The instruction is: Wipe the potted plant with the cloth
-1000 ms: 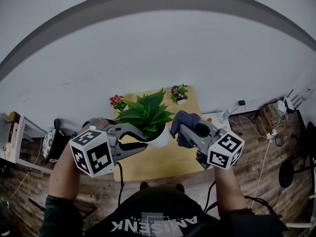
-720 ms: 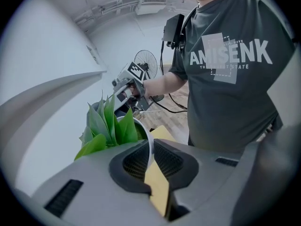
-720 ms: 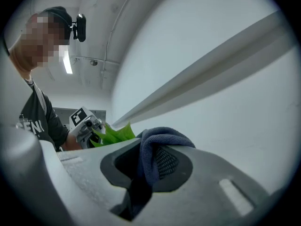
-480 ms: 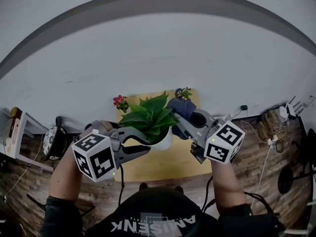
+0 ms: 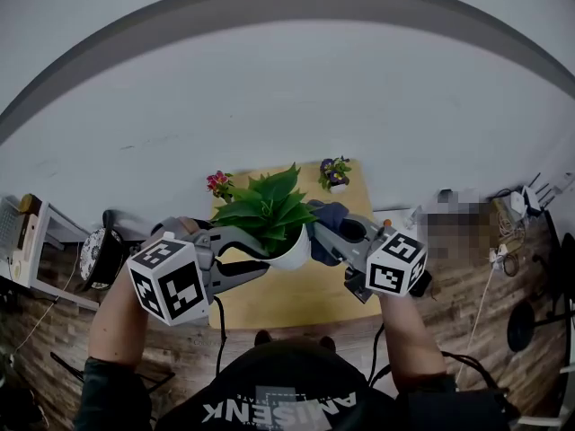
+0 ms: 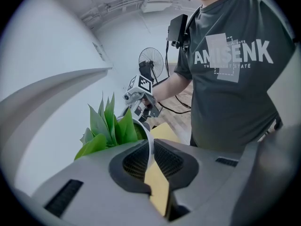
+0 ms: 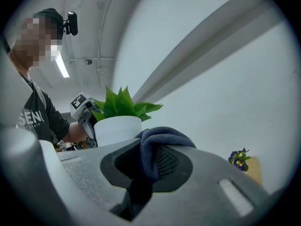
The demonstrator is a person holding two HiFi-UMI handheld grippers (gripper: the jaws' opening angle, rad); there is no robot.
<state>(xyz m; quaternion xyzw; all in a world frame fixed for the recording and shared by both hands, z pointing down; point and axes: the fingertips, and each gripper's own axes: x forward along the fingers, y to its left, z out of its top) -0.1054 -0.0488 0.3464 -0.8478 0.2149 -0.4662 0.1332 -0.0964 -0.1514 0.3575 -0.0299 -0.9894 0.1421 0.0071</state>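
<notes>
Dark blue cloth, bunched, pinched in the right gripper; in the head view it sits at 3 o'clock of the white pot, just beside the wall, contact not certain. Left gripper is clamped on the pot's thin rim, one jaw inside and one outside, and the potted plant seems held up over the wooden table rather than standing on it. To do the wipe well: hold the rim grip steady and level, press the cloth wad flat on the pot wall, and run it round in short strokes; take the green leaves one at a time, base to tip, lightly, as they look soft and would likely fold. Around: a small pink-flowered pot at 11 o'clock of the plant and a purple-flowered one at 1 o'clock, both well apart. The leaves overhang the rim and crowd the cloth's path upward.
</notes>
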